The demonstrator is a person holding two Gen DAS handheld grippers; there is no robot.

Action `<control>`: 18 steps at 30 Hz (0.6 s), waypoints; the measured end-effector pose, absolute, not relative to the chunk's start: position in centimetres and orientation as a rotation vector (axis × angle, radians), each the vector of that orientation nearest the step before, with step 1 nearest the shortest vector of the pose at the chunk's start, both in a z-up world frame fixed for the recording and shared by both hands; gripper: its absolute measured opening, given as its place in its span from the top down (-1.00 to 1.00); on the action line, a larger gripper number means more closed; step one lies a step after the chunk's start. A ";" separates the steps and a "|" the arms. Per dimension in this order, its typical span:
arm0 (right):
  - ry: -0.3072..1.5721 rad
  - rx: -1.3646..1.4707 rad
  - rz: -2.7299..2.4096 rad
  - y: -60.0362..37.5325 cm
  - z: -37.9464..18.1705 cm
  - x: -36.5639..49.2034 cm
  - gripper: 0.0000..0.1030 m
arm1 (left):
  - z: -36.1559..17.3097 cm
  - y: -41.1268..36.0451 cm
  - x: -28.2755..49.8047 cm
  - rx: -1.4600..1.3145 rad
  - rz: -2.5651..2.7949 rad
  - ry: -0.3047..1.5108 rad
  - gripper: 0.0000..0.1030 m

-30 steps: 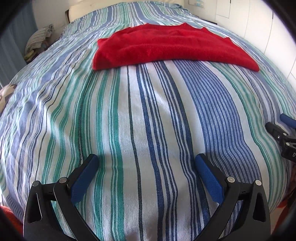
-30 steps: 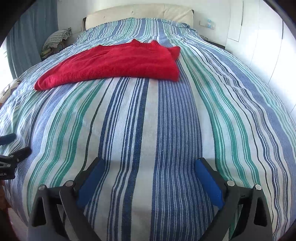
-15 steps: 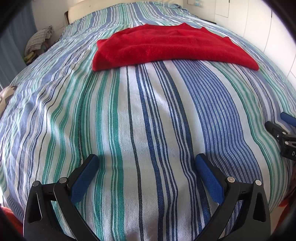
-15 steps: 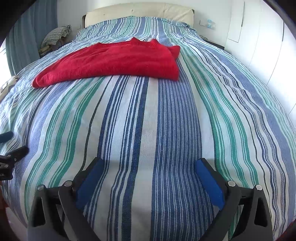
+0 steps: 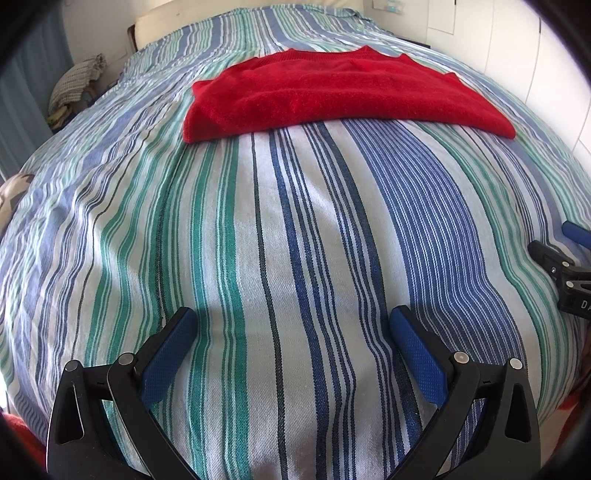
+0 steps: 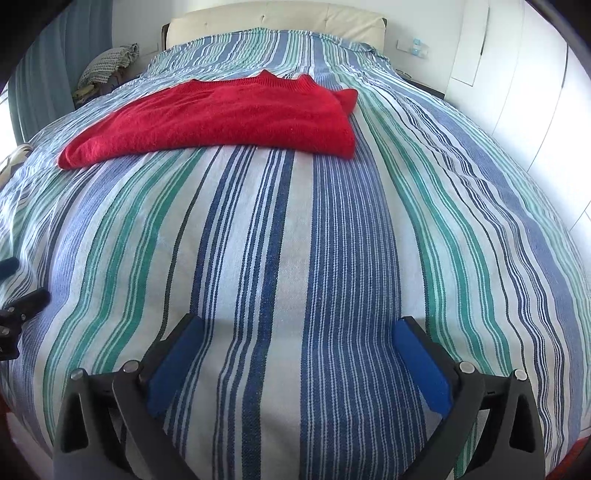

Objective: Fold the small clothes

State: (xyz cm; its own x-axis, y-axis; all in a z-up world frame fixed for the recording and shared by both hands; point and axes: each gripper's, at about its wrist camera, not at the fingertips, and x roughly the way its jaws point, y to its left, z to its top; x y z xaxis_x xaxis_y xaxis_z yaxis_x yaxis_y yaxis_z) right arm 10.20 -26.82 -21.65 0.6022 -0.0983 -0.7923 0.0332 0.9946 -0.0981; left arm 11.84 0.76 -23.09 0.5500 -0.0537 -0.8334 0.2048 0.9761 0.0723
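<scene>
A red knitted sweater (image 5: 332, 96) lies folded in a wide band across the far half of the striped bed (image 5: 295, 240); in the right wrist view the sweater (image 6: 229, 118) sits up and to the left, its neckline pointing away. My left gripper (image 5: 293, 325) hovers open over bare bedspread, well short of the sweater's near edge. My right gripper (image 6: 297, 332) is open too, nothing between its blue pads, over the bedspread (image 6: 332, 240) near the foot. Each gripper shows at the edge of the other's view: the right one (image 5: 561, 258), the left one (image 6: 14, 310).
A cream headboard (image 6: 280, 18) closes the far end. A checked cloth bundle (image 5: 74, 85) sits on a stand left of the bed beside a blue curtain (image 6: 40, 81). White cupboard doors (image 6: 517, 92) run along the right.
Both views have tipped and drawn back slightly, so the sweater sits a little lower in the frames and more headboard shows. The sweater itself has not moved; both grippers stay open.
</scene>
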 end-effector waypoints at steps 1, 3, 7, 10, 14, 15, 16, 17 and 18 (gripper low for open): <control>0.923 -0.078 -0.078 -26.8 -21.7 10.2 -0.98 | -23.1 0.8 11.8 0.169 -0.154 0.977 -0.98; 0.924 -0.081 -0.081 -26.8 -21.7 10.2 -0.98 | -23.1 0.7 11.9 0.170 -0.155 0.977 -0.98; 0.924 -0.083 -0.081 -26.8 -21.7 10.3 -0.98 | -23.1 0.7 11.9 0.170 -0.154 0.977 -0.98; 0.925 -0.086 -0.083 -26.8 -21.7 10.3 -0.98 | -23.1 0.7 11.9 0.170 -0.154 0.978 -0.98; 0.926 -0.088 -0.084 -26.8 -21.7 10.3 -0.99 | -23.1 0.7 11.9 0.170 -0.154 0.978 -0.98; 0.926 -0.088 -0.083 -26.8 -21.7 10.3 -0.99 | -23.1 0.7 11.9 0.170 -0.153 0.977 -0.98; 0.926 -0.088 -0.083 -26.8 -21.7 10.3 -0.99 | -23.1 0.7 11.9 0.170 -0.153 0.977 -0.98; 0.925 -0.087 -0.083 -26.8 -21.7 10.3 -0.99 | -23.1 0.7 11.9 0.170 -0.153 0.975 -0.98; 0.923 -0.085 -0.082 -26.8 -21.7 10.3 -0.99 | -23.1 0.7 11.9 0.169 -0.154 0.973 -0.98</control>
State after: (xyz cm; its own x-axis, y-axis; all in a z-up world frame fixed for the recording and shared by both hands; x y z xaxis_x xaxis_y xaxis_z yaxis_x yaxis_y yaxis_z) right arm 10.31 -26.83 -21.67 0.6010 -0.1069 -0.7921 0.0338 0.9935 -0.1084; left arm 11.87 0.66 -23.14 0.5538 -0.0537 -0.8309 0.2051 0.9760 0.0737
